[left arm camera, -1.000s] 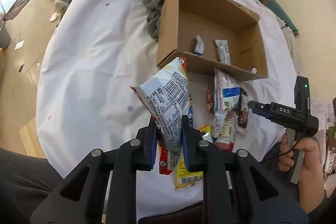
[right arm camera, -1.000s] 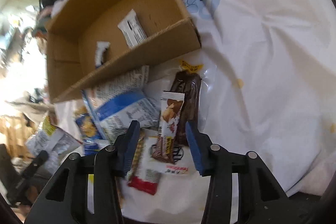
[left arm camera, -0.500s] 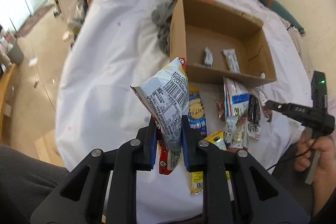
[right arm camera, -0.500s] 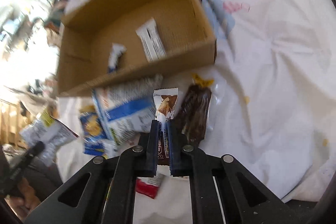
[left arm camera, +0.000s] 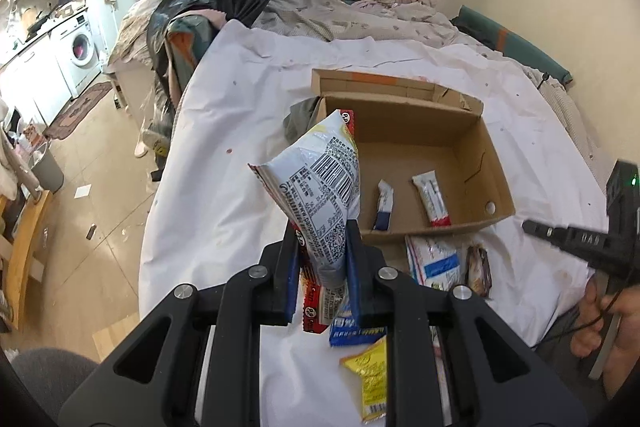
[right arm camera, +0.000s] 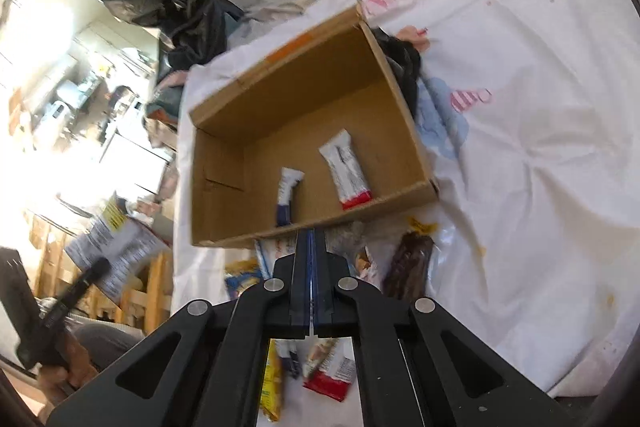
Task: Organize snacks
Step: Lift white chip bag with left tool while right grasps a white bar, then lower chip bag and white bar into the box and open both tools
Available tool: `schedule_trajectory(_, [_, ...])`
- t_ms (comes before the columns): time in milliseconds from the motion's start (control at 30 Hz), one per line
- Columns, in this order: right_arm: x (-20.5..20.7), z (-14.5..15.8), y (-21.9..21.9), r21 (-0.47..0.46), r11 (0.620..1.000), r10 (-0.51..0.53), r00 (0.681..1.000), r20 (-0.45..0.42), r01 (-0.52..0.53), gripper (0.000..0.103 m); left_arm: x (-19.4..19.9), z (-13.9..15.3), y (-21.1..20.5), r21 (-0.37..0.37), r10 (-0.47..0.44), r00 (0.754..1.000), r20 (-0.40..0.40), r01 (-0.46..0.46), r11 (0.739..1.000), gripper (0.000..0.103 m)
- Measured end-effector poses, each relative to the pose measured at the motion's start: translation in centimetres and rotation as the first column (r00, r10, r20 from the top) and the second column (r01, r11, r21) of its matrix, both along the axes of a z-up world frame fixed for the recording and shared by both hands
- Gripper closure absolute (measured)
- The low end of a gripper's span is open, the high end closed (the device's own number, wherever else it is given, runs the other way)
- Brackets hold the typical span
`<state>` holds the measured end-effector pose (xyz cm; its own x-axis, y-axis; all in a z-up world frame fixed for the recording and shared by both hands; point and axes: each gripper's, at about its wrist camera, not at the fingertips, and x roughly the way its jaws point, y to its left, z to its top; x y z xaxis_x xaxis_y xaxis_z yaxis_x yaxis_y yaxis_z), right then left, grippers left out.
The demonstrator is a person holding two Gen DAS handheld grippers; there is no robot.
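Note:
My left gripper [left arm camera: 322, 239] is shut on a white snack bag [left arm camera: 318, 179] with a barcode and red edge, held up in front of the open cardboard box [left arm camera: 472, 143]. Two small bars [left arm camera: 430, 199] lie inside the box. My right gripper [right arm camera: 311, 239] is shut with its pads together and nothing visible between them, above the loose snacks just in front of the box [right arm camera: 224, 163]. A dark chocolate bar [right arm camera: 408, 267] lies to its right. The right gripper also shows in the left wrist view [left arm camera: 536, 227].
Several loose snack packets [left arm camera: 436, 261] lie on the white sheet [left arm camera: 224, 163] before the box, with a yellow packet [left arm camera: 370, 379] nearest. Dark cloth [right arm camera: 404, 67] lies by the box. Bedding [left arm camera: 360, 11] is behind; the floor and a washing machine [left arm camera: 82, 51] are left.
Both grippers have risen and tilted up, so more of the room shows. The right jaws, closed around a bar half a second ago, now show nothing between them. The left still holds the bag.

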<state>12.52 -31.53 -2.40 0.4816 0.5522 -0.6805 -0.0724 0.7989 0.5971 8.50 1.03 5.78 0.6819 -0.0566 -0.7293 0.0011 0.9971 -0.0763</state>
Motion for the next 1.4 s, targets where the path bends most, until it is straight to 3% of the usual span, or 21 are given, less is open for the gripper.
schedule_trajectory(67, [-0.1, -0.8, 0.3, -0.081, 0.997, -0.006, 0.999, -0.046, 0.003, 0.1, 0.4, -0.2, -0.1, -0.001, -0.002, 1.0, 0.014, 0.002, 1.0, 0.086])
schedule_trajectory(100, [0.0, -1.5, 0.5, -0.11, 0.994, -0.007, 0.997, -0.082, -0.002, 0.093, 0.4, -0.4, -0.2, -0.006, -0.001, 1.0, 0.016, 0.002, 1.0, 0.086])
schedule_trajectory(200, [0.8, -4.3, 1.1, -0.065, 0.997, 0.023, 0.974, -0.227, -0.039, 0.08, 0.5, -1.8, 0.0, -0.034, 0.002, 1.0, -0.007, -0.002, 0.999, 0.086])
schedule_trajectory(233, [1.0, -5.0, 1.6, -0.099, 0.994, 0.023, 0.966, -0.259, -0.05, 0.078, 0.5, -2.2, 0.1, -0.039, 0.005, 1.0, -0.02, -0.006, 0.999, 0.086])
schedule_trajectory(333, [1.8, -7.0, 2.8, -0.225, 0.971, 0.004, 0.945, -0.326, -0.081, 0.077, 0.7, -3.1, 0.6, -0.078, 0.016, 0.998, -0.061, -0.021, 0.997, 0.086])
schedule_trajectory(500, [2.5, -9.1, 4.2, -0.257, 0.956, 0.032, 0.924, -0.38, -0.139, 0.081, 0.4, -2.8, 0.8, -0.085, 0.023, 0.999, -0.043, -0.026, 0.996, 0.086])
schedule_trajectory(600, [2.2, -8.8, 4.2, -0.294, 0.944, 0.039, 0.936, -0.35, -0.149, 0.087, 0.1, -2.5, 0.9, -0.071, 0.027, 0.999, -0.025, -0.029, 0.997, 0.086])
schedule_trajectory(667, [1.8, -7.9, 3.5, -0.27, 0.954, 0.034, 0.945, -0.325, -0.127, 0.087, -0.1, -2.3, 0.9, -0.065, 0.026, 1.0, -0.014, -0.027, 0.998, 0.086])
schedule_trajectory(733, [1.1, -6.9, 2.3, -0.22, 0.971, 0.024, 0.952, -0.306, -0.095, 0.087, -0.3, -2.2, 0.9, -0.06, 0.027, 1.0, -0.008, -0.028, 0.998, 0.086])
schedule_trajectory(800, [0.3, -5.6, 0.9, -0.108, 0.993, 0.026, 0.962, -0.27, -0.057, 0.087, -0.3, -2.0, 0.9, -0.056, 0.024, 1.0, -0.007, -0.025, 0.998, 0.086])
schedule_trajectory(933, [-0.8, -1.1, -0.2, 0.02, 0.997, 0.07, 0.994, -0.081, -0.069, 0.087, 0.4, -1.0, 0.1, -0.036, 0.001, 1.0, 0.011, 0.0, 0.999, 0.086])
schedule_trajectory(1033, [-0.5, 1.2, -0.6, 0.034, 0.997, 0.07, 0.997, 0.036, -0.071, 0.087, 1.5, -0.2, -1.0, -0.014, -0.025, 0.999, 0.023, 0.025, 1.0, 0.086])
schedule_trajectory(1233, [1.6, 2.5, -0.6, 0.049, 0.998, 0.043, 0.995, 0.091, -0.048, 0.087, 4.9, 0.7, -3.5, 0.062, -0.065, 0.997, 0.04, 0.063, 0.996, 0.086])
schedule_trajectory(1400, [4.6, 2.9, 0.2, 0.018, 0.999, 0.036, 0.992, 0.123, -0.039, 0.087, 8.9, -0.2, -5.5, 0.122, -0.077, 0.997, 0.027, 0.073, 0.99, 0.086])
